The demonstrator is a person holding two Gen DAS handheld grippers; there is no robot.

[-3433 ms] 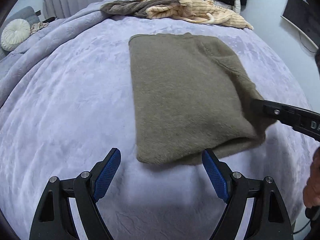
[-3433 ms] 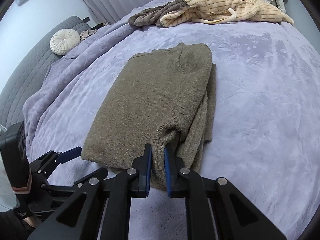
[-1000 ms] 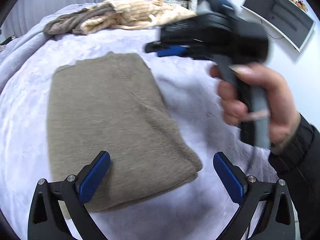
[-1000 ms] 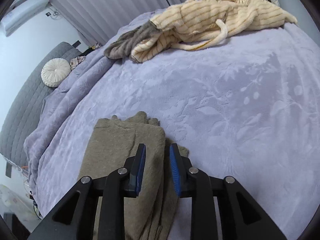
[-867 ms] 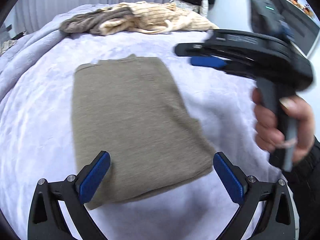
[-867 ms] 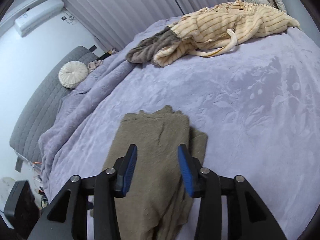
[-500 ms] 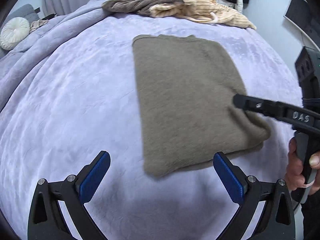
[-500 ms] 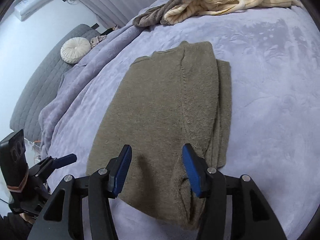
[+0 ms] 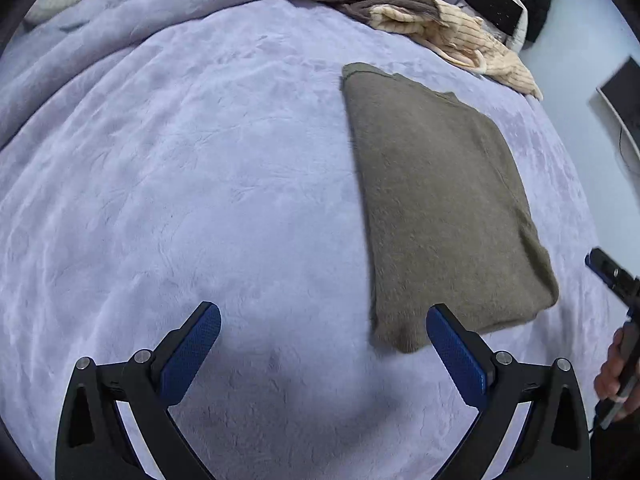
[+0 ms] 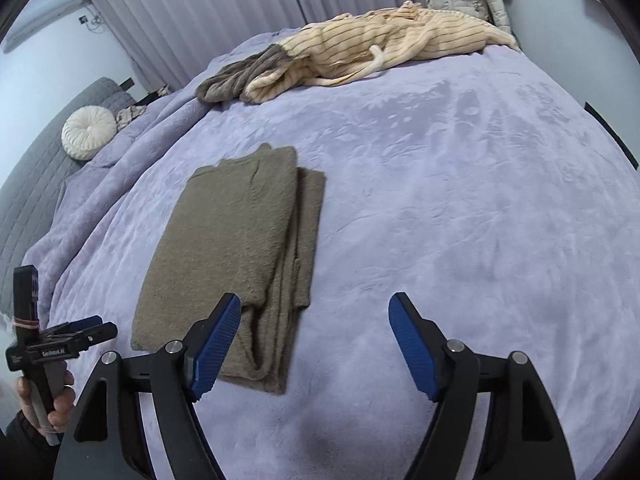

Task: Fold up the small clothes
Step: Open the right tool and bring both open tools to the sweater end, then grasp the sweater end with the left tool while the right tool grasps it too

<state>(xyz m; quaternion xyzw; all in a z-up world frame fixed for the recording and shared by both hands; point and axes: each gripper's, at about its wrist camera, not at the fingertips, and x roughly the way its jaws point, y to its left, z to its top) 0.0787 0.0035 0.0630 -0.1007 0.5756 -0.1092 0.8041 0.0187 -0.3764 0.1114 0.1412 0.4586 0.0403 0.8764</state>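
A folded olive-brown knit sweater (image 9: 440,208) lies flat on the lavender bed cover (image 9: 200,200); it also shows in the right wrist view (image 10: 232,256), with its folded layers stacked along its right edge. My left gripper (image 9: 322,340) is open and empty, just off the sweater's near left corner. My right gripper (image 10: 316,344) is open and empty, just off the sweater's near right corner. Neither touches the cloth. The left gripper also shows at the lower left of the right wrist view (image 10: 90,330).
A cream striped garment (image 10: 384,46) and a grey-brown one (image 10: 240,76) lie heaped at the far edge of the bed. A round white cushion (image 10: 88,132) rests on a grey sofa at the left. A dark screen (image 9: 624,92) stands at the right.
My right gripper let go of the sweater's near corner, opened wide and drew back to the right. My left gripper swung left, so the sweater now sits right of its jaws.
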